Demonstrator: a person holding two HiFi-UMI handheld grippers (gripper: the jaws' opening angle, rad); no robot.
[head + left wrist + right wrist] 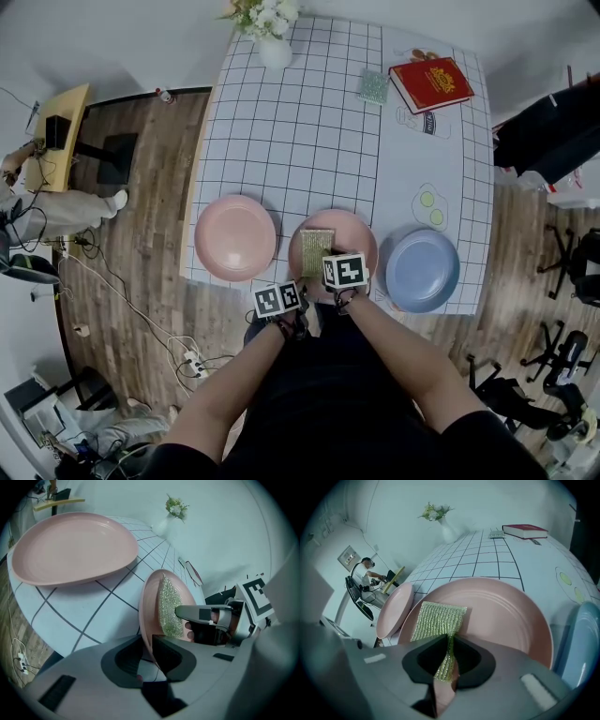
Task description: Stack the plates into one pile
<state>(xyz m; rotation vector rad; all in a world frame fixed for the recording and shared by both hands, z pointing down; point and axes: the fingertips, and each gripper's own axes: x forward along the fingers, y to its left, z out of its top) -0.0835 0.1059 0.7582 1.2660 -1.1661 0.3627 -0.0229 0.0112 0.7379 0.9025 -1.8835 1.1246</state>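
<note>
Three plates line the near edge of the grid-patterned table [309, 131]: a pink plate [234, 237] at the left, a second pink plate [354, 232] in the middle, and a blue plate [422, 270] at the right. A green-gold scouring cloth [317, 251] lies on the middle plate. My left gripper [147, 656] is shut on the near rim of the middle plate [149, 606]. My right gripper [446, 665] is shut on the near edge of the cloth [438, 618], over the same plate [501, 616]. The two grippers sit side by side.
A white vase of flowers [272, 33] stands at the table's far edge, with a red book [431, 82] and a small green pad [373, 86] at the far right. Egg-shaped prints [431, 208] mark the cloth behind the blue plate. Chairs and cables surround the table.
</note>
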